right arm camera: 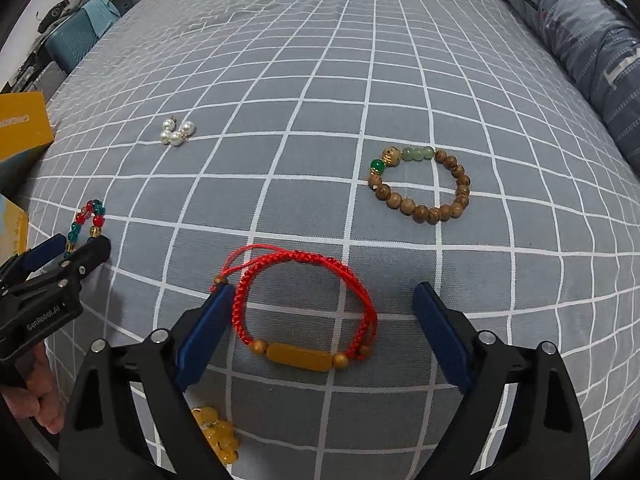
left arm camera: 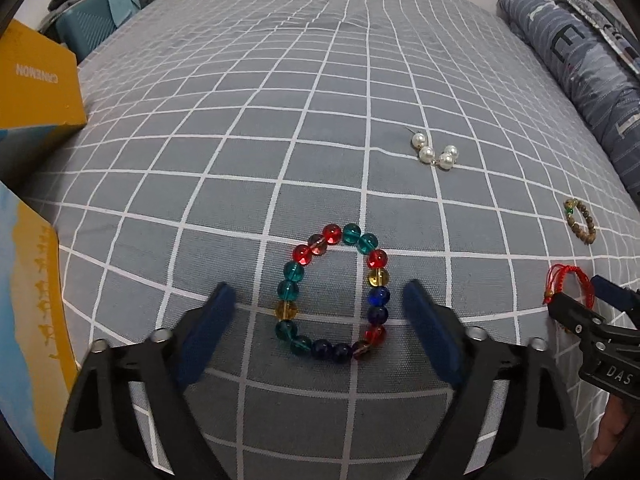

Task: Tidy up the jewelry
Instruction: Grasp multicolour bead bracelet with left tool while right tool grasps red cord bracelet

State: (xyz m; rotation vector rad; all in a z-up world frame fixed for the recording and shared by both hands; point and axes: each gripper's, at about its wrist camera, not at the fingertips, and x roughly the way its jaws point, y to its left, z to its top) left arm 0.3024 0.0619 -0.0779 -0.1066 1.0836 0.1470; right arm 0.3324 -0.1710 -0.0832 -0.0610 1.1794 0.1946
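While both tools stand wide and hold nothing, your left tool (left arm camera: pixel 318 300) straddles the glass-bead bracelet (left arm camera: pixel 334 292) on the bed (left arm camera: pixel 280 120). The right tool (right arm camera: pixel 324 304) brackets the red cord bracelet (right arm camera: pixel 308 312), its amber bar running three to nine o'clock; pearls (left arm camera: pixel 434 150) lie at one o'clock.

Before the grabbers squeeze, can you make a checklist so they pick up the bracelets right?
1. Left gripper open around the colourful bead bracelet: ok, pads apart on both sides.
2. Right gripper open around the red cord bracelet: ok, though one pad sits right by the cord.
3. Nothing else between the fingers: ok; pearl earrings and wooden bead bracelet lie apart.
4. Yellow beads clear of the right gripper: cannot tell, partly hidden under it.
5. Bracelets flat on the checked bedsheet: ok.
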